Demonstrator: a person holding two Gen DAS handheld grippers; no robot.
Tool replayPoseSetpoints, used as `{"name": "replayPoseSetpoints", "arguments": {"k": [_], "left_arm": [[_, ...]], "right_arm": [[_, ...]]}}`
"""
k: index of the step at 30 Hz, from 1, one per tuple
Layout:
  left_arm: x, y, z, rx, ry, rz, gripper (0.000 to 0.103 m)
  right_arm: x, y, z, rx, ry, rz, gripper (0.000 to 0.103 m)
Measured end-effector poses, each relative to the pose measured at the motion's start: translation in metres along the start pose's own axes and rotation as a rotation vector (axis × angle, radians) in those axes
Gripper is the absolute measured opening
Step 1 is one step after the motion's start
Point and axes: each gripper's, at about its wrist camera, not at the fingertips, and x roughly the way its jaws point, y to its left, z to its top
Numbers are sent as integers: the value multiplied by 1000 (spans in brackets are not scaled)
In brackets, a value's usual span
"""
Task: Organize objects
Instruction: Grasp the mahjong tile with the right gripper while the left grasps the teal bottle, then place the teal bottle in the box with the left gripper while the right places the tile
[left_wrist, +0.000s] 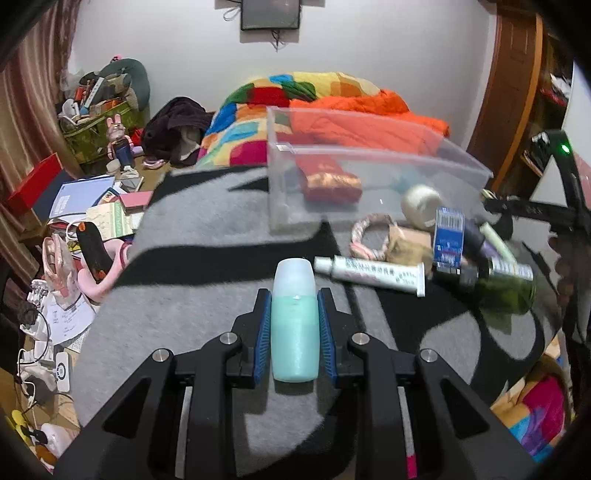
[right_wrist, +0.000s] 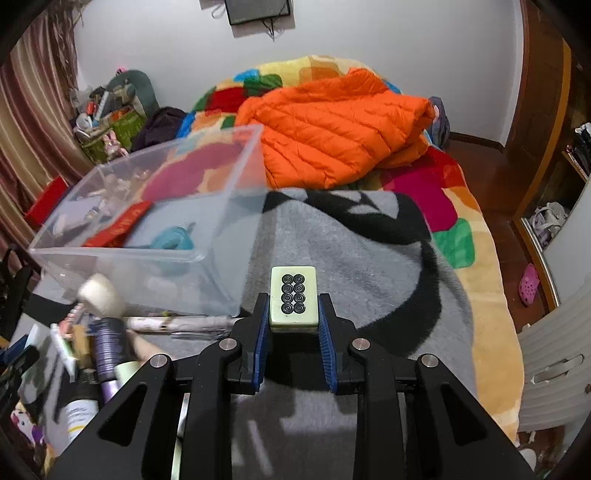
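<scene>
My left gripper is shut on a small teal bottle with a frosted cap, held above the grey blanket. My right gripper is shut on a cream mahjong tile with black circles, held above the same blanket. A clear plastic bin stands ahead of the left gripper with a red packet inside. In the right wrist view the bin is to the left and holds the red packet and a teal item.
A pile lies right of the left gripper: a white tube, a green bottle, a blue box, a rope ring, a white ball. An orange jacket lies behind. Clutter covers the floor at left.
</scene>
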Motion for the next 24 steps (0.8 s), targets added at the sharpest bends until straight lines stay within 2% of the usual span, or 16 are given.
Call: {"name": "replayPoseSetpoints", "arguments": {"k": [4, 13, 19, 24], "left_arm": [[-9, 4, 15, -10, -47, 5, 24], [-19, 1, 65, -16, -158, -41, 25], [0, -7, 95, -6, -147, -85, 24], [21, -17, 116, 9, -104, -135, 24]], "right_arm": [[-28, 2, 5, 9, -64, 31, 22], [-70, 25, 26, -24, -177, 92, 22], [-66, 46, 39, -55, -187, 122, 22], [-45, 61, 47, -80, -136, 158, 22]]}}
